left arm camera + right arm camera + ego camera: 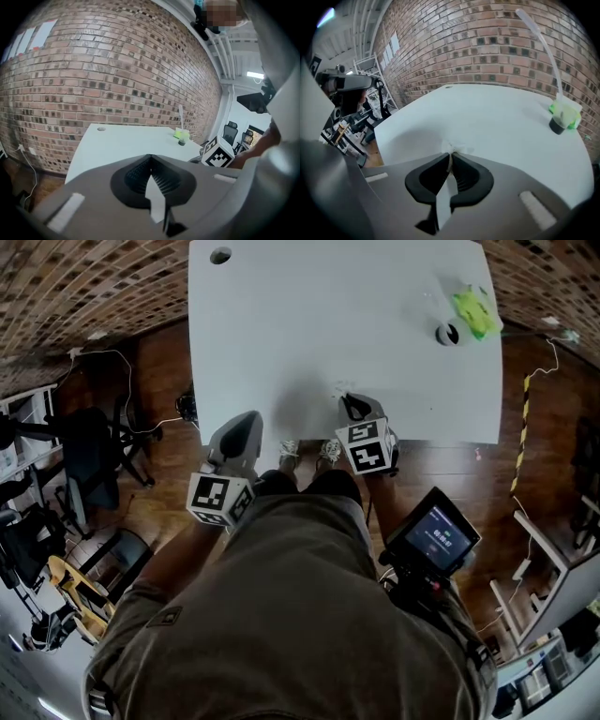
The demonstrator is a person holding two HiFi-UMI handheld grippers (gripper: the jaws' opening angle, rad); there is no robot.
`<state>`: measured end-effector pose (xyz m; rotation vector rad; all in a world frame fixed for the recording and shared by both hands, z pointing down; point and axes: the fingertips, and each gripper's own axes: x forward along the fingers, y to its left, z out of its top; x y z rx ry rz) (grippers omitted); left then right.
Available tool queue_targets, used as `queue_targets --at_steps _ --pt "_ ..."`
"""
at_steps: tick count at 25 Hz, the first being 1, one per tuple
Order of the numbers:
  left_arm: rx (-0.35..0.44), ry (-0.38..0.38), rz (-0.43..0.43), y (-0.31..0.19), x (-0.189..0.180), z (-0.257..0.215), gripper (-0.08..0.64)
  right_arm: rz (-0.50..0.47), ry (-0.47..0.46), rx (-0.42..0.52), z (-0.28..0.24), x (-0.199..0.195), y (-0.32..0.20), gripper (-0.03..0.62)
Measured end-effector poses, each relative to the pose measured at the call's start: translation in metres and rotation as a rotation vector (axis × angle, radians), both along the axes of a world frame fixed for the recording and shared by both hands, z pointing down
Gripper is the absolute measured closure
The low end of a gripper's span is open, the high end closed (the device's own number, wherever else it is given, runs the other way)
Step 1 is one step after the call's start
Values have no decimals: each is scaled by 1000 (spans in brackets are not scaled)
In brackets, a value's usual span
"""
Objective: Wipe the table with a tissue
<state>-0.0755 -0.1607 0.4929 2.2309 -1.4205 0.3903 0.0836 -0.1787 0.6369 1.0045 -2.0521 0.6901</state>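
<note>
Contact is what this step needs. The small crumpled white tissue (pixel 452 149) is pinched at the very tips of the right gripper (pixel 451 158), whose jaws are pressed together on it, and only a small tuft pokes past the pads. That tuft is close to the near edge of the flat white rectangular table (pixel 309 315), at about 6 o'clock on its top. I cannot tell whether it touches the surface or sits just above it. The left gripper (pixel 246 420) hangs off the table's near edge, at 8 o'clock from the right one, its jaws closed together with nothing between them.

To wipe well, I judge the right gripper should tilt so that the tuft, not the hard jaw tips, meets the tabletop. It can then press lightly and sweep in overlapping strokes toward 12 o'clock. With so little tissue exposed, heavy pressure would likely scrape the jaws on the top or tear the paper free, so a firm pinch and gentle downforce suit it better. The bright green object on a dark round base (pixel 474 313), with a thin clear tube rising from it, stands at 1 o'clock, well apart from the tissue. Strokes should end short of it, since it looks light and easy to tip.
</note>
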Motion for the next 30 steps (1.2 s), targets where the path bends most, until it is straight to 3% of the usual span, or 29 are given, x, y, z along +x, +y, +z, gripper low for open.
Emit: queue_targets --at_steps 5,8,22,30 --pt "3 -5 -24 1 -9 -2 558 -124 -42 -24 0 -48 18 561" --pt "1 -8 -20 0 -9 -3 558 -142 -46 -36 -1 -53 19 561" --pt "-2 23 33 -11 18 4 558 131 64 -31 -2 71 -10 561" --pt "-2 10 -16 -5 -3 3 558 12 24 -39 0 14 0 561"
